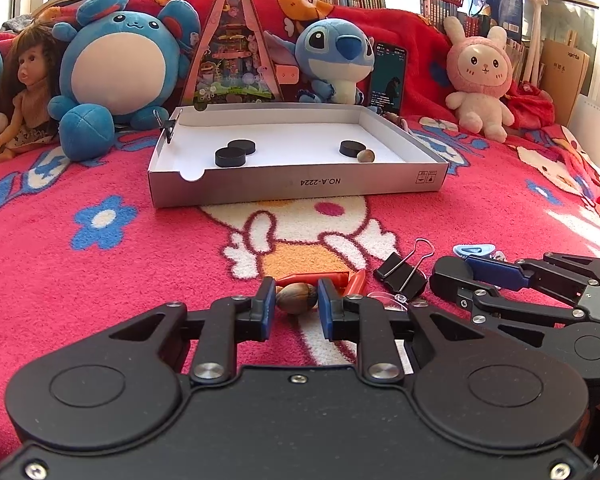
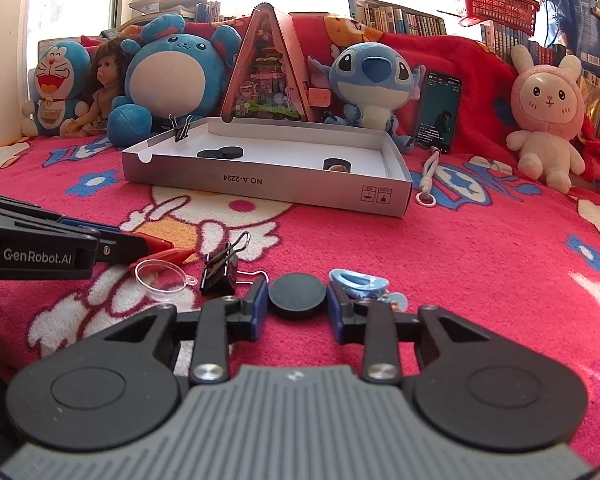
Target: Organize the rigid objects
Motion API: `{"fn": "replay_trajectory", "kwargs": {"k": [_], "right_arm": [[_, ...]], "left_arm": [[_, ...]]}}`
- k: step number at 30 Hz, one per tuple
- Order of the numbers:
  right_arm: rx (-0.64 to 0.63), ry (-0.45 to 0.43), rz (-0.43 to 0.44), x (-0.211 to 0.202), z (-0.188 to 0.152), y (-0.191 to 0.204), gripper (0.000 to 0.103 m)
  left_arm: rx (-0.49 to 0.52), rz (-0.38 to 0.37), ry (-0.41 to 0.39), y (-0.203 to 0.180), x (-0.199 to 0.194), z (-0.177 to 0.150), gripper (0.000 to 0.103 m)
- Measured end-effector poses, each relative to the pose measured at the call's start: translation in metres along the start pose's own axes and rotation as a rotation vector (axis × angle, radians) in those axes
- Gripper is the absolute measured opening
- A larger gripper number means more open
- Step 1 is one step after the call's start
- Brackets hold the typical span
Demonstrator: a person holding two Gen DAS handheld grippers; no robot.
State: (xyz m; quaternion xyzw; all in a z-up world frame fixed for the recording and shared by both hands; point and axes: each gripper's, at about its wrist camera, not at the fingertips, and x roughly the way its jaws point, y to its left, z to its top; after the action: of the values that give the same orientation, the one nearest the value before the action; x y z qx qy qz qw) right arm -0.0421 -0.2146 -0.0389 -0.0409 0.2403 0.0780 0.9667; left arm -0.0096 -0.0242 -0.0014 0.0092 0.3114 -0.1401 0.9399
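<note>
A shallow white cardboard box (image 1: pixel 300 184) (image 2: pixel 268 186) lies on the red blanket. It holds three black discs (image 1: pixel 236 151) (image 2: pixel 220 153) and a brown nut (image 1: pixel 366 156). My left gripper (image 1: pixel 297 300) is shut on a brown nut (image 1: pixel 296 298), low over the blanket. My right gripper (image 2: pixel 298 298) is shut on a black disc (image 2: pixel 297 294); it also shows at the right of the left wrist view (image 1: pixel 480 276). Between them lie a black binder clip (image 1: pixel 402 274) (image 2: pixel 219 270), orange pieces (image 1: pixel 332 280) (image 2: pixel 160 246), a clear plastic cap (image 2: pixel 160 276) and a light blue piece (image 2: pixel 358 280).
Plush toys, a doll (image 1: pixel 24 88), a triangular toy house (image 1: pixel 232 48) and a phone (image 1: pixel 388 78) stand behind the box. A binder clip (image 2: pixel 182 128) sits on the box's far left rim. A white cord with a ring (image 2: pixel 428 180) lies right of the box.
</note>
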Motion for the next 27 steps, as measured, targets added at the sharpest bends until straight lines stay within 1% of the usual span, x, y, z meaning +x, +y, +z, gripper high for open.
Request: {"fn": "replay_trajectory", "kwargs": {"k": [6,15,19,24,27], "right_arm": [[0.033,-0.005,0.006,-0.003,0.006,-0.005,0.037],[0.039,-0.047,-0.007,-0.004,0.025,-0.010,0.037],[0.048,-0.057,-0.018,0.003,0.036,-0.014,0.037],[0.077,-0.056,-0.028,0.013,0.050,-0.023,0.037],[0.086,-0.058,-0.034,0.019,0.057,-0.027,0.037]], "left_arm": [[-0.001,0.013,-0.008,0.003,-0.002,0.009,0.022],[-0.045,0.026,-0.022,0.015,0.004,0.030,0.021],[-0.039,0.038,-0.040,0.019,0.008,0.043,0.021],[-0.055,0.033,-0.036,0.025,0.019,0.060,0.021],[-0.054,0.041,-0.046,0.026,0.024,0.068,0.021]]}}
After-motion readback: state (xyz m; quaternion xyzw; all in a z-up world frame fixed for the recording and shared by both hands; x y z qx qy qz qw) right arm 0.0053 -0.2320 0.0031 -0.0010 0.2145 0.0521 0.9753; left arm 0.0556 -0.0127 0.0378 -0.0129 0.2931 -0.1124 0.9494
